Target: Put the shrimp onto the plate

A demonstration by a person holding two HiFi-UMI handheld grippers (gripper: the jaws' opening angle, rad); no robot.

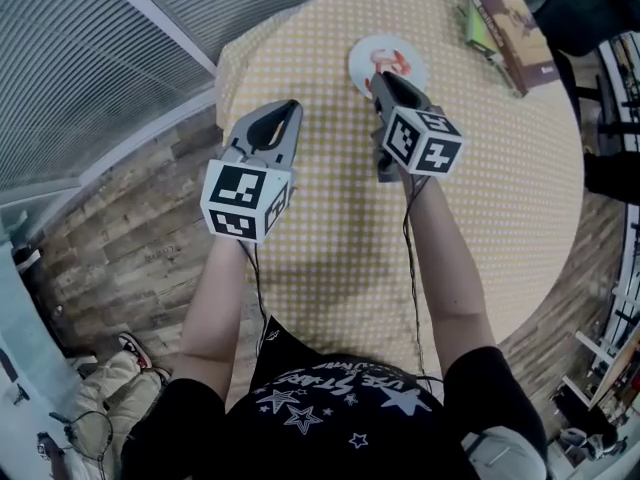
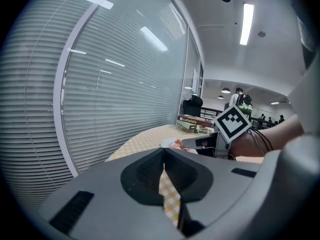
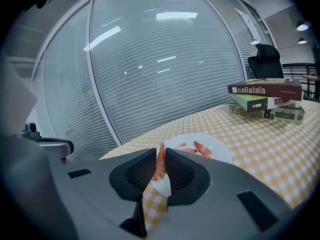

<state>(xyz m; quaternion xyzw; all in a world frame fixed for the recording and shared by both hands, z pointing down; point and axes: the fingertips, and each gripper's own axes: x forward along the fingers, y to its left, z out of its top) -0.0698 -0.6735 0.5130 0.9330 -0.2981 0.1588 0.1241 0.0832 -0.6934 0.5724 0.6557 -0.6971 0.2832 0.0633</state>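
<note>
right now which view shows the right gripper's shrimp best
The right gripper view: the shrimp stands pinched between the right gripper's jaws. In the head view the gripper covers it; the left gripper view shows only a distant orange speck.

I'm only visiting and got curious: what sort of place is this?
Probably an office lounge or canteen: a round table in a yellow checked cloth stands by a curved glass wall with blinds, and a black office chair sits behind a stack of books.
</note>
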